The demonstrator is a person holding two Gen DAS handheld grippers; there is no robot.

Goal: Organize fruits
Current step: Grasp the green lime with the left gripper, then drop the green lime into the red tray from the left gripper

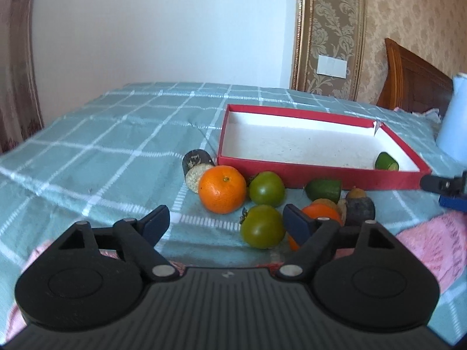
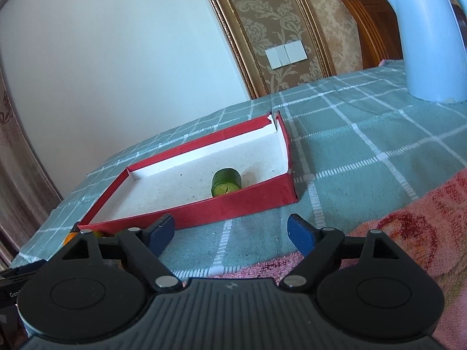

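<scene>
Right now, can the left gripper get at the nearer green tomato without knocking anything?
Probably yes. The left gripper is open, and the nearer green tomato lies just ahead, toward its right finger. But a partly hidden orange crowds that side, so it may get nudged.

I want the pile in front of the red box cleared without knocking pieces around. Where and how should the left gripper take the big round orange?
Grip the big round orange across its widest middle, coming from the near side, low and level. The open left gripper already faces it, the front is clear, and a green tomato crowds its right, so spread the fingers carefully.
</scene>
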